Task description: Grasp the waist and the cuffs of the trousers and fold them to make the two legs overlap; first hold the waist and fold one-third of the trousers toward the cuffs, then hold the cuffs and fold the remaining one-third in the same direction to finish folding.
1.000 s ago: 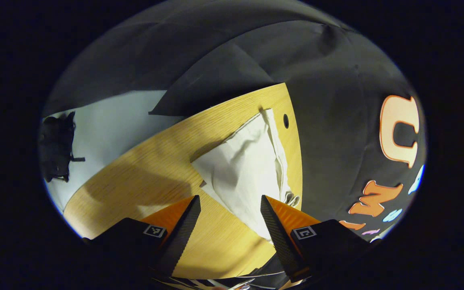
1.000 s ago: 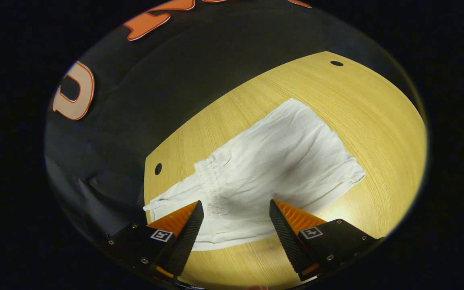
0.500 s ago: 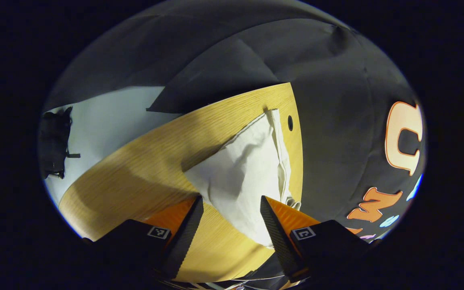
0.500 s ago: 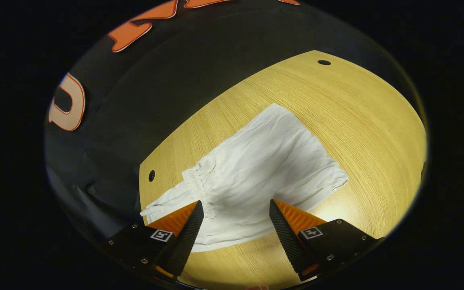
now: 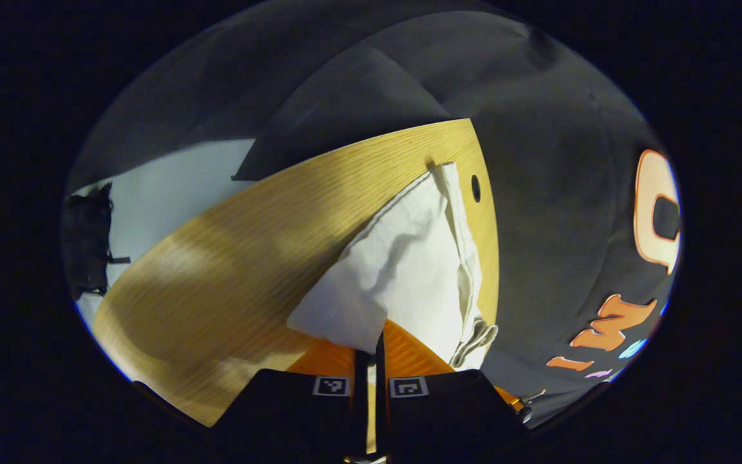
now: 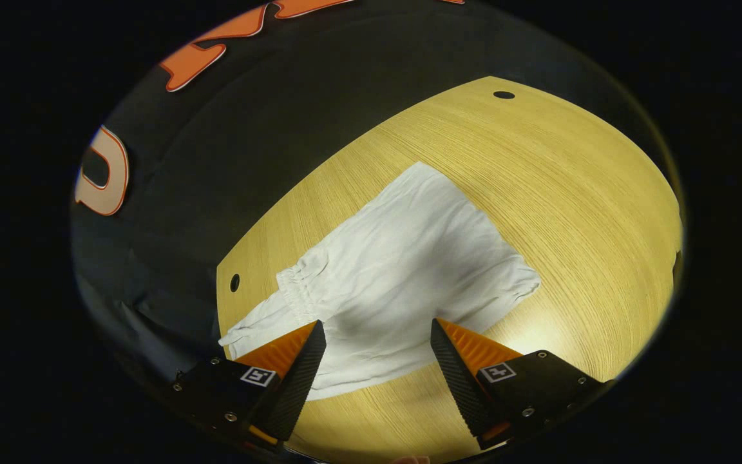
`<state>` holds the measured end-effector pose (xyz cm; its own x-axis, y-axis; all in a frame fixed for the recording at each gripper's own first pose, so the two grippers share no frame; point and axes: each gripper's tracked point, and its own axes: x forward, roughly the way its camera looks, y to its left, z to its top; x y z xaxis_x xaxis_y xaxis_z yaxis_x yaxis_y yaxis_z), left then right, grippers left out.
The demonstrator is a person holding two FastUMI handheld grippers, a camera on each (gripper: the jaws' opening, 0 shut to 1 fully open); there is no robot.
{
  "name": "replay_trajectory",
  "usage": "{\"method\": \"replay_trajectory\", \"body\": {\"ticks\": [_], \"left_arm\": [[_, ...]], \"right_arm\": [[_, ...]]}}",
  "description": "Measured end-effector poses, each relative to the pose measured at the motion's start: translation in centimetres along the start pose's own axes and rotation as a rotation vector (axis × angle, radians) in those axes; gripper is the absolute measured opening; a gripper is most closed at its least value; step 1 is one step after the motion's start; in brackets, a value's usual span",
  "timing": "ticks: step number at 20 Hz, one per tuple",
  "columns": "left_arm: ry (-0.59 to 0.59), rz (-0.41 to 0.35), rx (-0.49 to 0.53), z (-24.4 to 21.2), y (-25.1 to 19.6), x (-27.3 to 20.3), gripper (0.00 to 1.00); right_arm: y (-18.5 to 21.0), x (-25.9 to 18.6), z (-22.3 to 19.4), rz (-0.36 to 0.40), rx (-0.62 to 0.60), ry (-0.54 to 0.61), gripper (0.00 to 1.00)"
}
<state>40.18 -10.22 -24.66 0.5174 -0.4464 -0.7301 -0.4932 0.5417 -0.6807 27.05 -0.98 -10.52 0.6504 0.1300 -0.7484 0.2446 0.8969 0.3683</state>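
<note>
White trousers [image 6: 403,270] lie partly folded on the wooden table [image 6: 570,187], near the edge by the black cloth wall [image 6: 216,129]. Gathered waistband [image 6: 297,290] sits over the lower layer; the cuff end [image 6: 242,328] sticks out toward the table's edge, close to a small round hole [image 6: 235,282]. In the left gripper view the cloth [image 5: 416,258] rises in a lifted corner. My left gripper [image 5: 371,341] is closed, both fingers pinching that near corner of the trousers. My right gripper [image 6: 377,341] hangs above the cloth, fingers wide apart, nothing between them. Beyond the table, pale floor [image 5: 171,187] and a dark bundle [image 5: 87,238] on it.
</note>
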Motion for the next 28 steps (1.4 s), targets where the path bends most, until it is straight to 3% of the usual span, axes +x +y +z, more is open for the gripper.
{"method": "replay_trajectory", "body": {"ticks": [5, 13, 21, 28], "left_arm": [[-0.062, -0.002, 0.158, 0.2, -2.2, -0.6, 0.05], [-0.186, -0.124, 0.384, -1.2, -13.5, -6.7, 0.04], [-0.257, -0.177, 0.541, -10.1, -24.5, -7.4, 0.02], [-0.238, -0.200, 0.631, -18.6, -32.7, -3.4, 0.02]], "right_arm": [[-1.5, -2.0, -0.3, -0.029, -0.049, -0.054, 0.99], [-4.2, -4.5, 2.9, -0.031, -0.161, -0.170, 0.99], [-8.6, -7.7, 8.7, -0.004, -0.311, -0.263, 0.98], [-13.1, -9.4, 12.2, 0.054, -0.303, -0.258, 0.99]]}}
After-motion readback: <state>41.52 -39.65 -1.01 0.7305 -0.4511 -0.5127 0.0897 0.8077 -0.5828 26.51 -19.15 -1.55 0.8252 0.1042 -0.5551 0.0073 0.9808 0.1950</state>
